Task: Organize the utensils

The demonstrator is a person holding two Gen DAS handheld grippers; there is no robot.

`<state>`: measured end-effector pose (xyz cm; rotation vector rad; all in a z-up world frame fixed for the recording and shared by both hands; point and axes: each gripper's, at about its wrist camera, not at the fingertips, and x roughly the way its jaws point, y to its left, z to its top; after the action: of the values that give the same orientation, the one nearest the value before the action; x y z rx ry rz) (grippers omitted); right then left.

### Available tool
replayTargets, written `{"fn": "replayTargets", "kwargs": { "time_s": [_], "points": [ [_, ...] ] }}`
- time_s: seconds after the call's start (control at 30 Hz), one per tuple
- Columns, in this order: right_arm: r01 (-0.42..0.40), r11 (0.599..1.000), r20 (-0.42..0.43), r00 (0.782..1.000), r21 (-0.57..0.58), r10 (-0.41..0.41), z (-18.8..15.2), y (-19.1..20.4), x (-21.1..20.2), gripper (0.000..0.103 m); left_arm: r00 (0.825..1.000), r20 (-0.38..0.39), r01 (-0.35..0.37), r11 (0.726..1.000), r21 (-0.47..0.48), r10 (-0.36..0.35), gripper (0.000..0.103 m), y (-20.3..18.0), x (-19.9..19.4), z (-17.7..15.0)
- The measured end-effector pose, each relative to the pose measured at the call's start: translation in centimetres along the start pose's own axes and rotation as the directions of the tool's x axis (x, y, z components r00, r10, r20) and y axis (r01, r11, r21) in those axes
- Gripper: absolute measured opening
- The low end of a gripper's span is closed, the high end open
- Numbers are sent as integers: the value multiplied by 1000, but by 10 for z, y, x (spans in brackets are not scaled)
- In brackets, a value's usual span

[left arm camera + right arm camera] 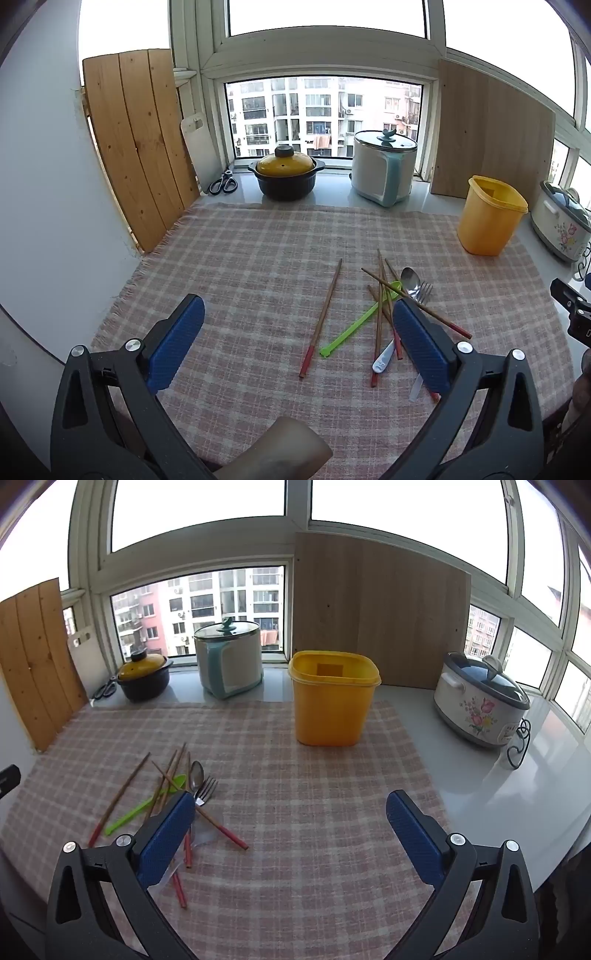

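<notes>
A heap of utensils lies on the plaid cloth: several red-tipped wooden chopsticks, a green plastic spoon, a metal spoon, a fork and a white-handled utensil. An empty yellow container stands upright behind them. My left gripper hangs open above the cloth, its right finger in front of the heap. My right gripper is open too, with the heap at its left finger. Neither holds anything.
On the sill stand a yellow-lidded black pot, a white and teal cooker, scissors and a flowered slow cooker with its cord. Wooden boards lean at both sides.
</notes>
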<state>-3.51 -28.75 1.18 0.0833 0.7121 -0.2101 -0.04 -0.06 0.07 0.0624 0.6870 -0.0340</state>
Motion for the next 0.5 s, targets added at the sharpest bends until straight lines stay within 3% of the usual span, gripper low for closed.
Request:
{"fn": "replayTargets", "kwargs": {
  "time_s": [0.5],
  "points": [
    [4,1000,-3,1000,-6,-5,2,2,-4,102,1000,11,-5,1000,-24,5,103,5,-9,13]
  ]
}}
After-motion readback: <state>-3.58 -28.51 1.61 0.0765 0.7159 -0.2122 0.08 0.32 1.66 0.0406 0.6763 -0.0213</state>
